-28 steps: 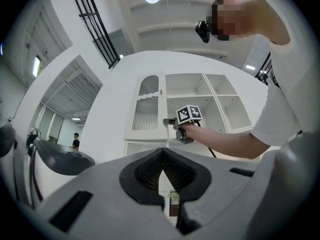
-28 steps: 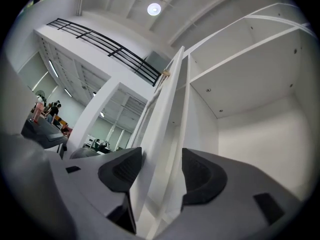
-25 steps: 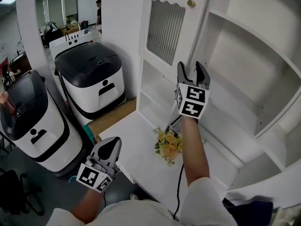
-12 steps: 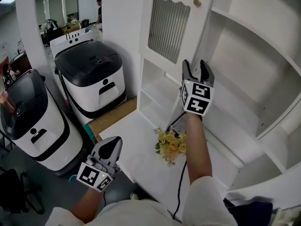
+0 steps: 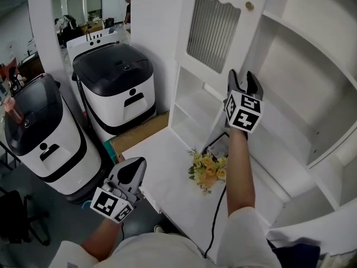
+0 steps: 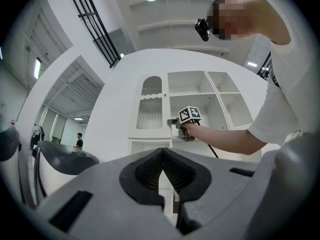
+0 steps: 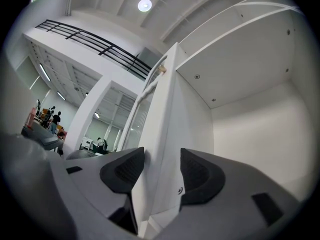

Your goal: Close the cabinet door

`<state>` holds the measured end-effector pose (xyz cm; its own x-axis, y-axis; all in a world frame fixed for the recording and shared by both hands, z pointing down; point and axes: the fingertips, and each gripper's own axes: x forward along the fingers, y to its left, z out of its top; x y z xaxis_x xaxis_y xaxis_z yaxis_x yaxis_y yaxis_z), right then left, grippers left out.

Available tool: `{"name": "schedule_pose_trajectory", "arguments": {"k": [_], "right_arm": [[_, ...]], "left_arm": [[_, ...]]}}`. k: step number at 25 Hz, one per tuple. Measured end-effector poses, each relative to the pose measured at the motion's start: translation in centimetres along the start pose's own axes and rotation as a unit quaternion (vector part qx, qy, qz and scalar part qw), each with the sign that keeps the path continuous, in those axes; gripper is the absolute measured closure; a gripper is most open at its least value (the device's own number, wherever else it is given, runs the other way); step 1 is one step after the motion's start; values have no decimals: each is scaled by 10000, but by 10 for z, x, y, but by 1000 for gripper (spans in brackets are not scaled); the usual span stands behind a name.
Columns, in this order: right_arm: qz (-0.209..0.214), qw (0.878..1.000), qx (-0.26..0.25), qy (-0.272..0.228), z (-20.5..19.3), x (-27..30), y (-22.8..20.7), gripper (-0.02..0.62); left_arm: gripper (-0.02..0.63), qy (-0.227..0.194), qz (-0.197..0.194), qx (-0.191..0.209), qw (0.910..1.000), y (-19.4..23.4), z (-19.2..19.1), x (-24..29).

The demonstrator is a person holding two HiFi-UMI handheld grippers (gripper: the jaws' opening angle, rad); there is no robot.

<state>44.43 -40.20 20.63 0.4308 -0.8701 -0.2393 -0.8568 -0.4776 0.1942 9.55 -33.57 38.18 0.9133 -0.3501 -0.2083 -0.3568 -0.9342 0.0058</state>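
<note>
Cabinet door (image 5: 215,32), white with a ribbed glass pane and a small brass knob (image 5: 249,5), stands swung out from the white cabinet (image 5: 312,94) in the head view, leaving the bare shelves on its right exposed. The right gripper (image 5: 243,80) is raised to the door's lower free edge, its two jaws pointing up and straddling that edge. A bunch of yellow flowers (image 5: 207,169) lies on the white counter (image 5: 162,166) below that arm. The left gripper (image 5: 129,175) hangs low at the counter's near corner, well apart from the door, beside two white-and-black machines (image 5: 114,85) on the floor. In the left gripper view the left gripper (image 6: 162,171) has its jaws closed together with nothing between them; beyond them the cabinet door (image 6: 150,109) shows ajar, with the right gripper (image 6: 187,121) at its edge. In the right gripper view the right gripper (image 7: 157,171) has its jaws set moderately apart with the cabinet door (image 7: 165,109) edge-on between them; the left pad (image 7: 125,170) lies against the door's front face, and whether the other pad touches the inner face cannot be told.
</note>
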Motion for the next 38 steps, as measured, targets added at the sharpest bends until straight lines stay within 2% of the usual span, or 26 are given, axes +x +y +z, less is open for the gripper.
{"name": "schedule_pose_trajectory", "arguments": {"k": [5, 18, 22, 25, 31, 34, 38], "right_arm": [[57, 9994, -341, 38, 2, -3, 12, 454], [125, 9999, 31, -76, 4, -30, 18, 468], [191, 9995, 258, -58, -8, -60, 22, 540], [279, 9983, 498, 63, -27, -82, 33, 560], [761, 9928, 927, -9, -39, -133, 85, 591], [1099, 9879, 1088, -122, -31, -154, 117, 594], [1524, 9823, 1053, -281, -15, -178, 157, 594]], "left_arm": [[598, -70, 76, 49, 9999, 3, 10, -11], [598, -141, 146, 0, 9998, 6, 18, -37], [598, -150, 208, -36, 9997, 13, 20, -54], [598, -122, 258, 53, 9996, 17, 25, -68], [599, -316, 483, 52, 9983, 32, 49, -102], [598, -429, 663, 121, 9968, 42, 64, -121], [599, -504, 1023, 247, 9932, 58, 79, -148]]}}
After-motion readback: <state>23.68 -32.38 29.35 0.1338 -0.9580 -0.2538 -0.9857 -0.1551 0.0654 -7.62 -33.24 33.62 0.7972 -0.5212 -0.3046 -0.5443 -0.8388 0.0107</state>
